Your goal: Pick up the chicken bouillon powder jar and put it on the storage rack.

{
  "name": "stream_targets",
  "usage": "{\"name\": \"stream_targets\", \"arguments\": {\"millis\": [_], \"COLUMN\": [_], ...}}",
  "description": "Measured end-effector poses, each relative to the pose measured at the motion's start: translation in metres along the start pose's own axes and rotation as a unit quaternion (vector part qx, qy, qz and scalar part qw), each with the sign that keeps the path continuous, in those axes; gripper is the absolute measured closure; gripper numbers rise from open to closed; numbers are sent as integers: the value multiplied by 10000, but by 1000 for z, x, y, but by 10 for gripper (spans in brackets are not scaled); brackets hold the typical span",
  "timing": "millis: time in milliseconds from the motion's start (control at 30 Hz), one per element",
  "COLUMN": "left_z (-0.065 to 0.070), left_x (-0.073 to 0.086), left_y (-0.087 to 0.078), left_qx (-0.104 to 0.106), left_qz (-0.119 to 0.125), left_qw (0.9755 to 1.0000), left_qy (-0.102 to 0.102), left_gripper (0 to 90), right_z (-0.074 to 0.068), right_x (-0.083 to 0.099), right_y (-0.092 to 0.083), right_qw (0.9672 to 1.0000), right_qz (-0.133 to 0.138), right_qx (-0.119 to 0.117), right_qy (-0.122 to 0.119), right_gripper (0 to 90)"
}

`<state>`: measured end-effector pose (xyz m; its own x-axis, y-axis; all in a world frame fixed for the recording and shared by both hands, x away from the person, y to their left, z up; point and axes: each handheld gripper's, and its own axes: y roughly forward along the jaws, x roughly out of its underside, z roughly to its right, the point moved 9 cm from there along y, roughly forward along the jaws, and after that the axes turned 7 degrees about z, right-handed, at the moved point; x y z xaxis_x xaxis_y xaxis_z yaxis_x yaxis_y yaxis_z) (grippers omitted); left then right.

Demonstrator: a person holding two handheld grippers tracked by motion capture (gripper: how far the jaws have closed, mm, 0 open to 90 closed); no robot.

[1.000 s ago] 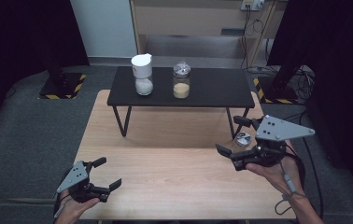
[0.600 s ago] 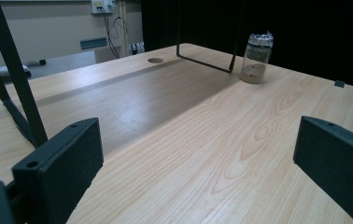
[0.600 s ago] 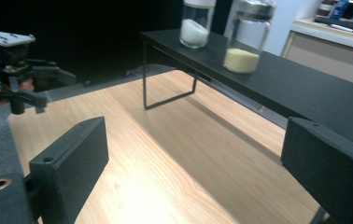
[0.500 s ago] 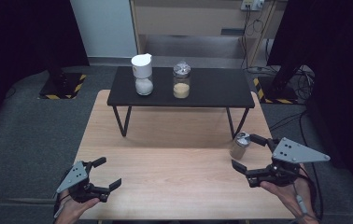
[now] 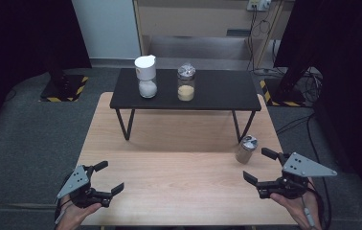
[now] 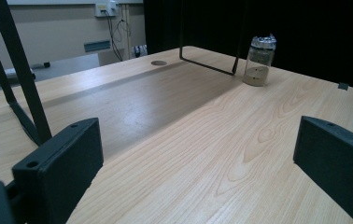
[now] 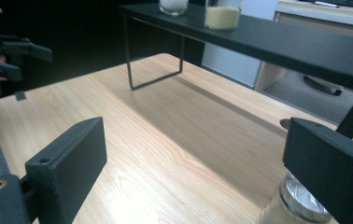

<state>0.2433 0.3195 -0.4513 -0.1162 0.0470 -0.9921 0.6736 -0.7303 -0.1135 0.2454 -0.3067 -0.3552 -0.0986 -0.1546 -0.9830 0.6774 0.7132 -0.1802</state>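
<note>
right gripper drew back; its jaw half-hides the jar

Right gripper view: the small glass jar sits half behind the right-hand jaw, its base cut off by the bottom edge. Up top, 2 jars on the black shelf lose their lids past the frame.

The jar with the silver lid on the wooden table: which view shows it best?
The left gripper view: the jar stands whole and upright beside the rack's leg, its pale contents visible. The high view shows it small, from above, near the right tool. The right gripper view catches just its top, behind a jaw.
</note>
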Motion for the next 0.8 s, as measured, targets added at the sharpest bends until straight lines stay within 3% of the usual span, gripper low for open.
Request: {"name": "stream_targets", "arguments": {"millis": [500,800], "left_z": [0,0], "left_x": [0,0], "left_y": [0,-1], "left_qx": [-7,3], "left_qz": [1,10], "left_qw": [10000,10000], "left_qy": [8,11], "left_gripper": [2,2], "right_z": [7,10], "right_x": [57,73], "right_y": [-1,-1], "right_qw": [9982,9976], "right_qz": [-268,-324], "right_qx": [259,333], "right_qy": [468,519], "right_gripper": [61,59]}}
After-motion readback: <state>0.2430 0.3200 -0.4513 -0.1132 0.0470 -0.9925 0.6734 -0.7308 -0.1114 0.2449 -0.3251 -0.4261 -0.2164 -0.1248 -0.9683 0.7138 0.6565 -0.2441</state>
